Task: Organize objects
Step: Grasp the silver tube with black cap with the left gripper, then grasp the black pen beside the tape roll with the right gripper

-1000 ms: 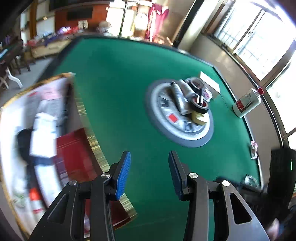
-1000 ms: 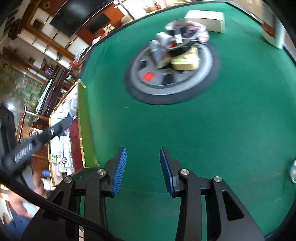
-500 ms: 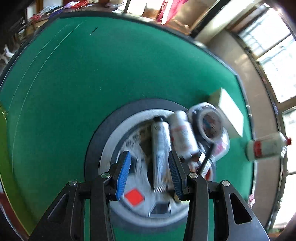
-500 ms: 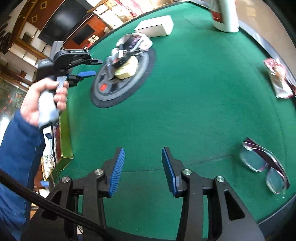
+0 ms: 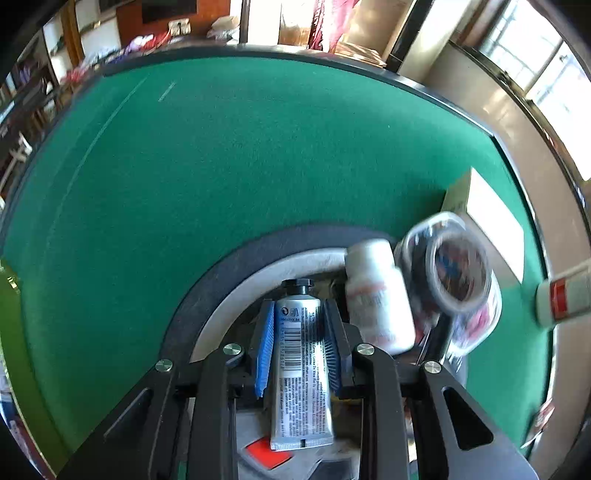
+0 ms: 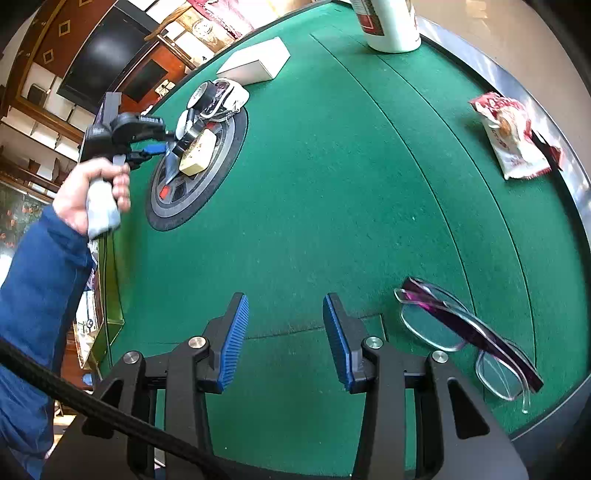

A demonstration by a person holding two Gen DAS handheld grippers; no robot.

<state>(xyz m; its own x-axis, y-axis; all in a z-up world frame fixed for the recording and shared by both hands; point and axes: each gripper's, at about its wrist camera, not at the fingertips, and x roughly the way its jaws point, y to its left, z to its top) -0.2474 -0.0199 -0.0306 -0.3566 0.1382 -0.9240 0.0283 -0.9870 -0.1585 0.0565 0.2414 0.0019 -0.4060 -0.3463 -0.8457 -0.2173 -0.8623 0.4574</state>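
Observation:
My left gripper [image 5: 298,310] points down into a round grey tray [image 5: 229,288]. A silver tube [image 5: 301,362] with a black cap lies between its blue pads, and the jaws are closing onto the tube's sides. A white bottle [image 5: 376,295] and a tape roll [image 5: 458,273] lie just to the right in the tray. From the right wrist view the same left gripper [image 6: 155,147] is over the tray [image 6: 221,155], held by a hand [image 6: 88,192]. My right gripper [image 6: 285,306] hovers open over bare green felt, left of a pair of purple-framed glasses [image 6: 461,332].
A white box [image 6: 255,62] lies beyond the tray, and a white bottle with a red label [image 6: 388,26] stands at the far edge. A red-and-white snack packet [image 6: 513,144] rests near the table's right rim. A gold-edged box [image 6: 110,295] sits at the left.
The left gripper swung from the gold-edged box over to the tray, dropped onto the silver tube and narrowed around it. The right gripper moved right, bringing the glasses and snack packet into view.

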